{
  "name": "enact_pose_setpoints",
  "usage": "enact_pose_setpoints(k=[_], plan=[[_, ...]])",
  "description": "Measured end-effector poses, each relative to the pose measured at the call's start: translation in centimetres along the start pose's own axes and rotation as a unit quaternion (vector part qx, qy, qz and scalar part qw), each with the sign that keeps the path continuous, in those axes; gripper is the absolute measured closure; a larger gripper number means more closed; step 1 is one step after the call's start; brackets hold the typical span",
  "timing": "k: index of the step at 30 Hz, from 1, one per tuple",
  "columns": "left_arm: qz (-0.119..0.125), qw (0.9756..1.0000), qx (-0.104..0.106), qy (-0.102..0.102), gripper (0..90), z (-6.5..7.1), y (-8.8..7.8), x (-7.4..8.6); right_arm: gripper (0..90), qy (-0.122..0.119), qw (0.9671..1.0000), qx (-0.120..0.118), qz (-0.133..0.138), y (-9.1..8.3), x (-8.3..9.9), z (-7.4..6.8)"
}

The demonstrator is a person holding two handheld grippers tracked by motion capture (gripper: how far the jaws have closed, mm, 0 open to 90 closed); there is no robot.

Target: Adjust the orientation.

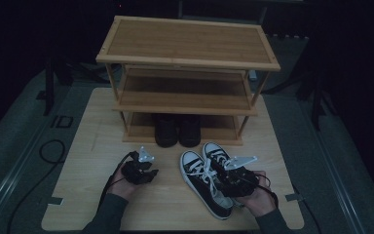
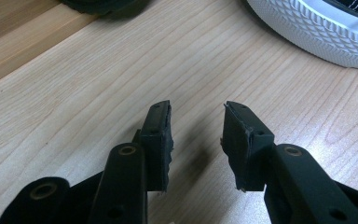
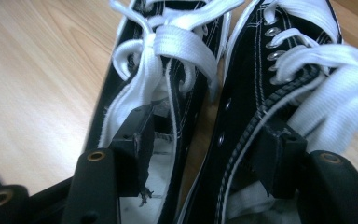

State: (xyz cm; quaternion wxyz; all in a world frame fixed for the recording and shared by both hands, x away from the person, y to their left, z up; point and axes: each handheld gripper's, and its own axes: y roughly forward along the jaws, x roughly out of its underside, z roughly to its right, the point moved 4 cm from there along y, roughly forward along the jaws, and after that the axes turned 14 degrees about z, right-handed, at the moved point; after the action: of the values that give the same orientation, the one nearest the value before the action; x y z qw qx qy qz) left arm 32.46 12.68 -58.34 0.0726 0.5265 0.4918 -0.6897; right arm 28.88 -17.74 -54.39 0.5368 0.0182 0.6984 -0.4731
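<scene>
- here, a pair of black sneakers [image 1: 209, 178] with white laces lies side by side on the wooden tabletop [image 1: 87, 195], toward its near right corner, toes pointing at the shoe rack [image 1: 187, 63].
- the right gripper [image 1: 231, 179] sits over the sneakers' openings; its jaws are spread, one inside each shoe, straddling the two inner walls without pressing them.
- the left gripper [image 1: 143, 171] hovers over bare wood just left of the sneakers, near the middle of the near edge, jaws parted and holding nothing.
- in the left gripper view, a white rubber toe cap [image 2: 317, 28] lies ahead.
- the rack stands at the far edge; dark boots [image 1: 177, 129] sit on its bottom shelf.
</scene>
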Motion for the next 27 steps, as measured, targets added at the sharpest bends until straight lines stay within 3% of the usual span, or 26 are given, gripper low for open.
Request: enact_pose_setpoints(k=[2,5,8,11,15,17,22,24,27], plan=[[0.003,1.0000,-0.001,-0.002,62.1,-0.1,0.0,0.0,43.3,-0.008,0.9999,0.000,-0.009,0.2,0.1,-0.1],[0.002,1.0000,-0.001,-0.003,61.7,-0.1,-0.1,0.0,43.4,-0.004,0.9999,-0.011,-0.001,-0.2,0.2,0.2],[0.002,1.0000,0.000,-0.004,61.4,-0.1,-0.1,0.0,47.2,0.011,0.9998,-0.015,0.008,-0.9,0.7,0.9],[-0.002,1.0000,0.001,-0.001,61.4,0.0,0.0,0.0,55.3,0.042,0.9982,-0.026,0.032,-1.7,0.9,1.7],[-0.004,1.0000,0.002,0.000,61.4,0.1,0.3,0.1,61.5,0.057,0.9972,-0.017,0.047,-2.3,0.9,2.2],[-0.005,1.0000,0.003,0.001,61.3,0.1,0.3,0.1,58.6,0.054,0.9973,-0.024,0.044,-2.1,0.8,2.0],[-0.005,1.0000,0.002,-0.001,60.8,0.0,0.3,0.1,39.7,0.058,0.9970,-0.045,0.023,-1.5,0.8,0.9],[-0.006,1.0000,0.002,0.000,60.8,0.0,0.3,0.2,36.8,0.057,0.9974,-0.039,0.018,-1.0,0.7,0.6],[-0.006,1.0000,0.003,0.000,60.7,0.1,0.3,0.2,40.9,0.051,0.9986,-0.015,0.005,0.0,0.4,0.5]])
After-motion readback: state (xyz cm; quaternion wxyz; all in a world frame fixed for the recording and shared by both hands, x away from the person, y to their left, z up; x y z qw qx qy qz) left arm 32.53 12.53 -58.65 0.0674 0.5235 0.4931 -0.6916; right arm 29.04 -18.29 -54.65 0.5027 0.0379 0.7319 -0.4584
